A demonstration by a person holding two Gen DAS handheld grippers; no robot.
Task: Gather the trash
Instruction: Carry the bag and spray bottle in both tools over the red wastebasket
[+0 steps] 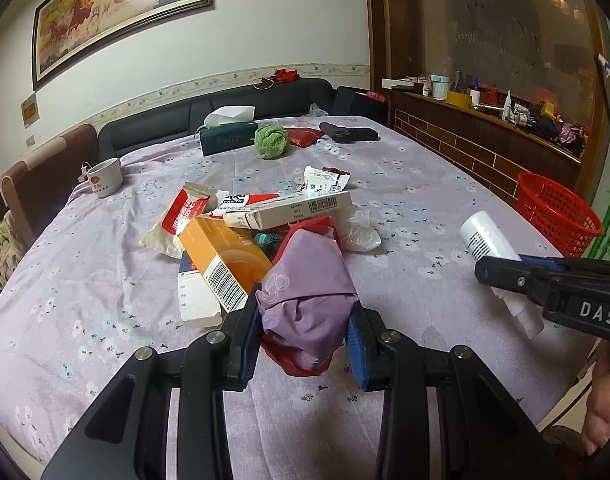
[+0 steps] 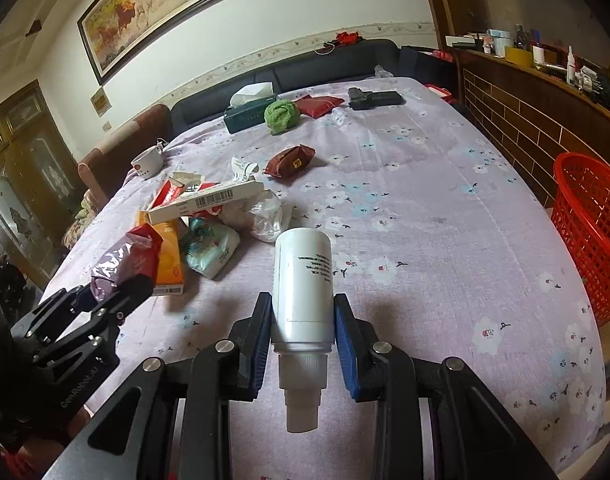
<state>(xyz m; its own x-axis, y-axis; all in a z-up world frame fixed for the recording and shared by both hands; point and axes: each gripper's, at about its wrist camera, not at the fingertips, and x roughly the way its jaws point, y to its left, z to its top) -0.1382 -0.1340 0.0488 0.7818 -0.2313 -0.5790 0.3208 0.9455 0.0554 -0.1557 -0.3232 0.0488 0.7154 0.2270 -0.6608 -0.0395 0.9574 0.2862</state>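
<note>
Slippage is the risk: left tongs [image 1: 305, 344] clamp a crumpled purple wrapper [image 1: 309, 296], right tongs [image 2: 303, 344] clamp a smooth white bottle [image 2: 303, 280], both well short of the red basket [image 2: 589, 232]; either could drop beside it.

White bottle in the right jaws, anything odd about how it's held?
Yes. The right gripper holds the white bottle backwards: its nozzle end points toward the camera and its flat base points out over the table. The jaws clamp the body near the neck. No spill or damage is visible.
</note>
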